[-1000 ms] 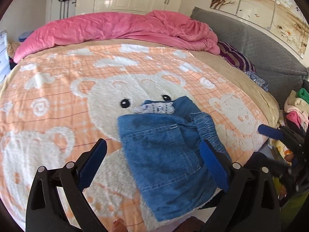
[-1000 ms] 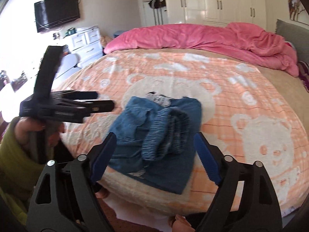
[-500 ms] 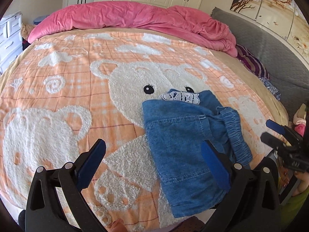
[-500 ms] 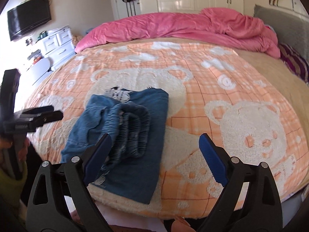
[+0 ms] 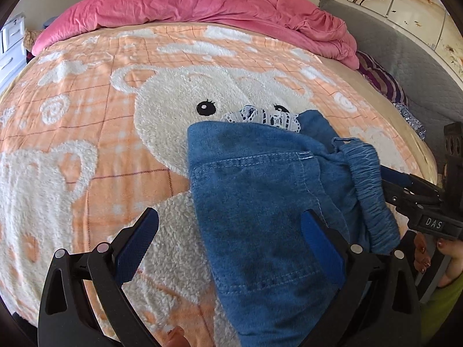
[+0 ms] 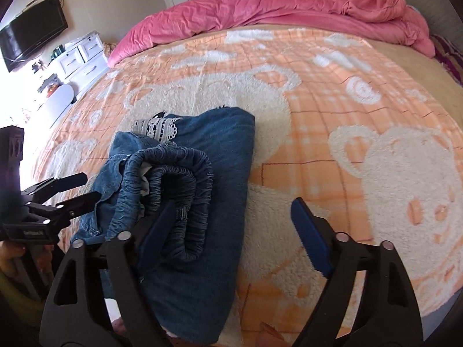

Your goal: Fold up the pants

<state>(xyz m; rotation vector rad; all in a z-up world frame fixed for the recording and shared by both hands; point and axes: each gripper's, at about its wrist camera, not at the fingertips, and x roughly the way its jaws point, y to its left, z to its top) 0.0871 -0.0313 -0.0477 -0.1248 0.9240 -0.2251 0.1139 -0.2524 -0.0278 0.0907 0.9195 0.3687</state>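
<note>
Small blue denim pants (image 5: 260,196) lie folded on the orange bear blanket (image 5: 101,115) near the bed's front edge, with white lace trim (image 5: 260,117) at the far end and the elastic waistband (image 6: 173,190) bunched on one side. My left gripper (image 5: 228,240) is open and empty just above the pants' near left part. My right gripper (image 6: 234,225) is open and empty, its left finger over the waistband; it also shows at the right of the left wrist view (image 5: 416,193). The left gripper shows at the left of the right wrist view (image 6: 58,196).
A pink duvet (image 5: 202,8) is heaped along the bed's far side. A grey headboard (image 5: 405,57) and striped pillow (image 5: 382,81) lie at the right. White drawers (image 6: 81,57) and a wall TV (image 6: 31,40) stand left of the bed.
Both grippers have moved in closer and lower over the folded pants. The right gripper has shifted left, so its left finger now sits over the waistband. Both stay open.
</note>
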